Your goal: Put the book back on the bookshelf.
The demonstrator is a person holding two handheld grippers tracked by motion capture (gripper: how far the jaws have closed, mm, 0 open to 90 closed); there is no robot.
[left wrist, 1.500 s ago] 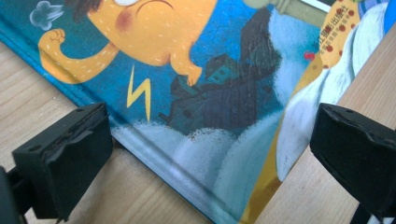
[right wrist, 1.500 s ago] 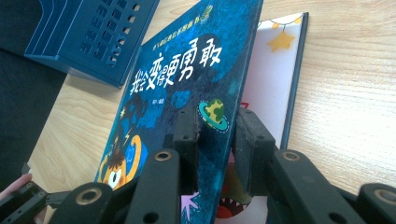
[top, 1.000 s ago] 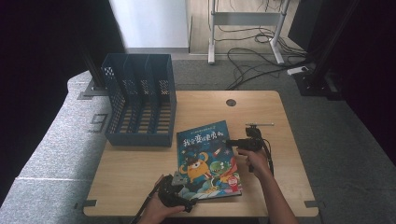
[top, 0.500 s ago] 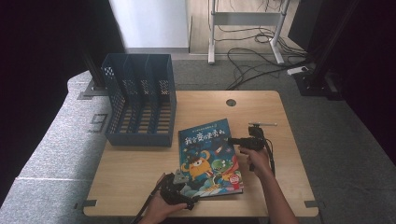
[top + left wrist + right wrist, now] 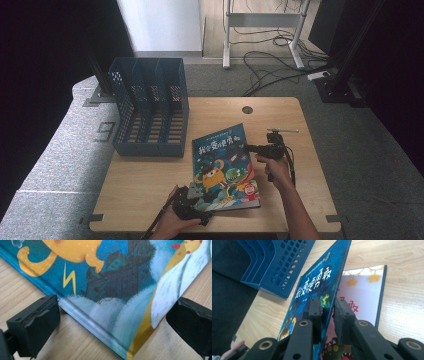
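A picture book [image 5: 222, 160] with a blue cover lies in the middle of the wooden table [image 5: 150, 185]. My right gripper [image 5: 248, 147] comes in from the right and is shut on the front cover's [image 5: 319, 282] free edge. The cover is tilted up off the white first page [image 5: 364, 290], with one jaw on each face of it [image 5: 328, 307]. My left gripper [image 5: 192, 196] is at the book's near left corner. Its jaws [image 5: 116, 315] stand wide open on either side of that corner [image 5: 120, 277], low over the tabletop.
A dark blue slotted file rack [image 5: 150, 107] stands at the table's back left, its near wall [image 5: 277, 262] just beyond the book. A round cable hole [image 5: 247, 109] sits near the far edge. Cables and a metal stand lie on the floor behind.
The book's right side has shifted very slightly with the right gripper. The left hand has stayed in place.
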